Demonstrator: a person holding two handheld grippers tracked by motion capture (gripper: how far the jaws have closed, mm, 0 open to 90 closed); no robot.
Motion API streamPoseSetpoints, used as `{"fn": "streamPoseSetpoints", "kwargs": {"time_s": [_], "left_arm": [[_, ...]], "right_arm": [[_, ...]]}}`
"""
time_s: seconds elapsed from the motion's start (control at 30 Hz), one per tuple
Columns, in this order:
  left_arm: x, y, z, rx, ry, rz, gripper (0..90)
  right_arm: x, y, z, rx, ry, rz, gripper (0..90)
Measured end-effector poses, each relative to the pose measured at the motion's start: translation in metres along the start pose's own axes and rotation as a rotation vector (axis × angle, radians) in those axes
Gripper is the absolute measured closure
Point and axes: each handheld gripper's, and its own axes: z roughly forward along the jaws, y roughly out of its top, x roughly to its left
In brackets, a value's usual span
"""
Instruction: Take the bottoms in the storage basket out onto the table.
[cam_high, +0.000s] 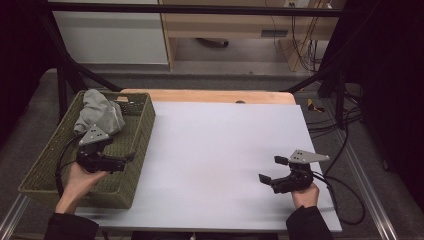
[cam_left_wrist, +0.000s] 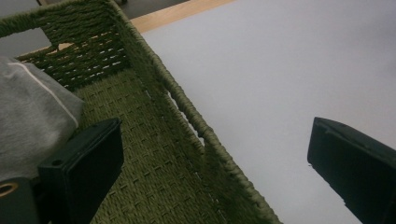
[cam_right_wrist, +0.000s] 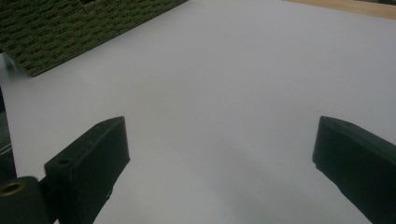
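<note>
A green woven basket (cam_high: 141, 131) stands on the left part of the white table top (cam_high: 225, 145). A crumpled grey cloth (cam_high: 98, 113) lies in its far end. My left gripper (cam_high: 128, 160) hangs open over the basket's near right side. In the left gripper view its jaws straddle the basket's right wall (cam_left_wrist: 187, 112), one jaw inside next to the grey cloth (cam_left_wrist: 28, 116), the other over the white top; the left gripper (cam_left_wrist: 215, 156) holds nothing. My right gripper (cam_high: 270, 169) hovers open and empty above the white surface at the near right. In its own view the right gripper (cam_right_wrist: 219, 158) faces bare white top (cam_right_wrist: 224, 70) and the basket (cam_right_wrist: 70, 28) far off.
A wooden table edge (cam_high: 210, 96) shows beyond the white sheet. Black frame poles (cam_high: 62, 90) rise at the left and right. Cables (cam_high: 345, 125) trail on the floor to the right. Behind stands a light cabinet (cam_high: 110, 35).
</note>
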Motion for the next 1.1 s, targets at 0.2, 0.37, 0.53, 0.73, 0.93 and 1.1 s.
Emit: {"fn": "streamPoseSetpoints", "kwargs": {"time_s": [0.2, 0.37, 0.53, 0.73, 0.93, 1.1], "left_arm": [[0.004, -0.001, -0.003, 0.0, 0.016, -0.01, 3.6], [0.01, -0.003, -0.006, -0.002, 0.031, -0.029, 3.6], [0.015, -0.005, -0.008, 0.001, 0.059, -0.048, 3.6], [0.023, -0.008, -0.011, 0.0, 0.086, -0.065, 3.6], [0.028, -0.01, -0.012, 0.014, 0.104, -0.068, 3.6], [0.032, -0.012, -0.013, 0.017, 0.112, -0.078, 3.6]], "right_arm": [[0.0, 0.0, 0.0, 0.0, -0.001, -0.001, 4.4], [0.0, 0.0, 0.001, 0.003, 0.0, -0.002, 4.4], [0.0, 0.0, 0.0, 0.0, -0.004, 0.0, 4.4], [0.0, 0.0, 0.001, 0.002, 0.002, 0.0, 4.4], [0.0, 0.0, 0.001, 0.003, 0.003, 0.0, 4.4], [0.0, -0.002, 0.001, 0.002, 0.009, 0.003, 4.4]]}}
